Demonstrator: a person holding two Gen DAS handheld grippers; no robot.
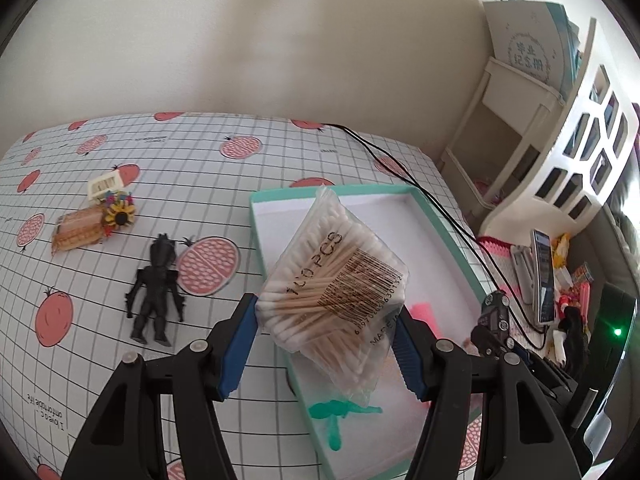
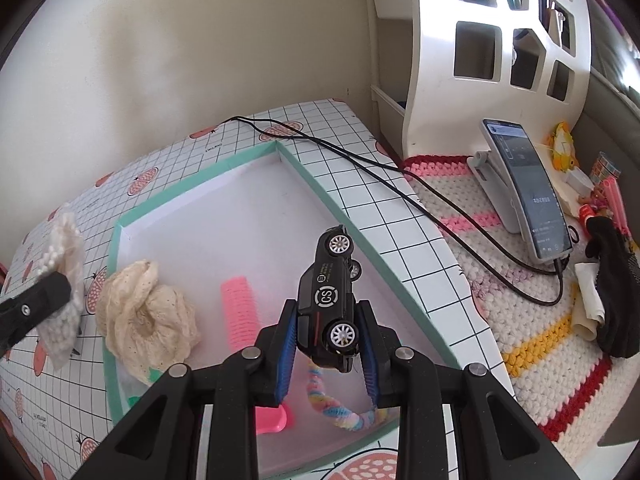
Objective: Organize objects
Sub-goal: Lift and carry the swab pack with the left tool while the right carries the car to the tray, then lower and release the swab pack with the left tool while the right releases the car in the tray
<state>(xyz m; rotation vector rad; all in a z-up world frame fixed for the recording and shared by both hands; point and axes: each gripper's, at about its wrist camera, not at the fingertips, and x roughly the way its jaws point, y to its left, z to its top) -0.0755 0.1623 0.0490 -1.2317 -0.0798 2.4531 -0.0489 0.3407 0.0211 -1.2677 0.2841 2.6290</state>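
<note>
The left gripper [image 1: 326, 340] clamps a bag of cotton swabs [image 1: 334, 296] between its blue fingers [image 1: 240, 344], held above the teal box [image 1: 440, 216]. A green toy [image 1: 334, 414] lies in the box beneath the bag. On the surface [image 1: 200, 152] to the left lie a black figure [image 1: 156, 280], a sunflower [image 1: 119, 214] and a toothpick box [image 1: 76, 232].

Cotton swab bag [image 1: 334, 280]: "100 PCS", barcode, partial "MADE I". Toy car [image 2: 329, 300]: "CS" in a circle. Booklet [image 1: 528, 44]: "毕业纪念册". Tablecloth [image 1: 280, 152] print too small.
</note>
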